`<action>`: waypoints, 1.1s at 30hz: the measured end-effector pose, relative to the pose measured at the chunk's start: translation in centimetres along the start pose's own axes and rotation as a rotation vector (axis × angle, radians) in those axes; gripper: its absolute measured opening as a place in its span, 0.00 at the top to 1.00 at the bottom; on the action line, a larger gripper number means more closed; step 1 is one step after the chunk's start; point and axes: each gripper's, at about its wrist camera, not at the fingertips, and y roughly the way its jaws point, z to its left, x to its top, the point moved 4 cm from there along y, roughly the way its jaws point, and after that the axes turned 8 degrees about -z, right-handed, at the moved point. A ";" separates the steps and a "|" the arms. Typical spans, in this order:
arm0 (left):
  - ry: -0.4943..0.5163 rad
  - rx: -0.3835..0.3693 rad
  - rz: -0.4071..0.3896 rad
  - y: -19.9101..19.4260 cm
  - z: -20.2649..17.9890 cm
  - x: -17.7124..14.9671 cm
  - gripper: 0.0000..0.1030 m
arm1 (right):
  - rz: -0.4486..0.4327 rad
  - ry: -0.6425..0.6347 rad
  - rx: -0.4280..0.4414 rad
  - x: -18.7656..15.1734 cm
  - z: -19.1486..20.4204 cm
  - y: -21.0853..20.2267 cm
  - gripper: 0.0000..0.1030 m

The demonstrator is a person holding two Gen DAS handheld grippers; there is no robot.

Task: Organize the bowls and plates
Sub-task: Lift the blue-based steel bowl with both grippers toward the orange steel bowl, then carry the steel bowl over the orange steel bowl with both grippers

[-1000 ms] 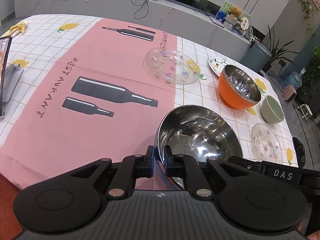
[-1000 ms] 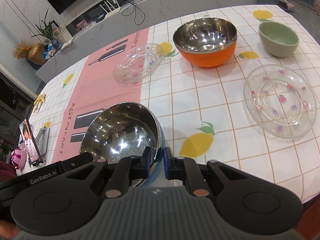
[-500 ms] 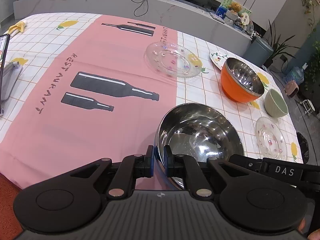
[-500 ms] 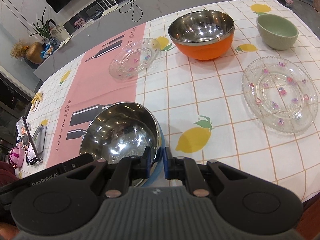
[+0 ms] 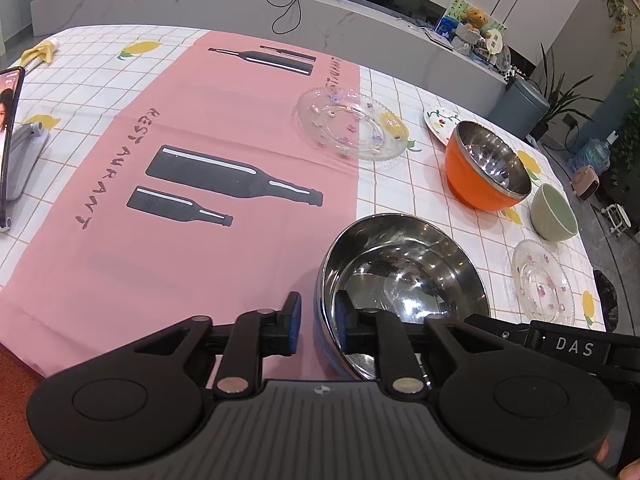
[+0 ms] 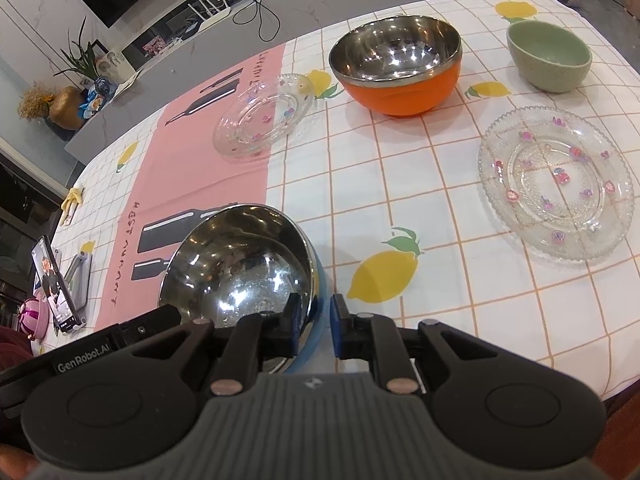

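A steel bowl with a blue outside point(image 5: 400, 272) point(image 6: 240, 256) sits on the tablecloth near the front edge. My left gripper point(image 5: 318, 320) straddles its left rim and my right gripper point(image 6: 315, 322) straddles its right rim. Both sets of jaws are opening, and a gap shows between each outer pad and the bowl's wall. Farther back stand an orange steel-lined bowl point(image 5: 476, 184) point(image 6: 400, 92) and a green bowl point(image 5: 554, 216) point(image 6: 548, 60). One glass plate point(image 5: 350, 124) point(image 6: 264, 116) lies at the pink strip's edge, another point(image 5: 542, 284) point(image 6: 556, 184) at the right.
A small white flowered plate point(image 5: 440, 124) lies behind the orange bowl. A phone on a stand point(image 5: 8, 152) point(image 6: 54, 284) stands at the table's left edge. The pink strip of cloth point(image 5: 200, 160) holds no dishes. A grey counter runs behind the table.
Both grippers were shut on the steel bowl's rim; now their jaws have parted off it. The bowl and both hands stay where they were.
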 end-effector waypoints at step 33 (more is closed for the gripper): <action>0.213 -0.259 -0.108 0.6 -10.2 9.4 0.44 | -0.287 -0.013 -0.134 9.5 -4.5 -4.3 0.56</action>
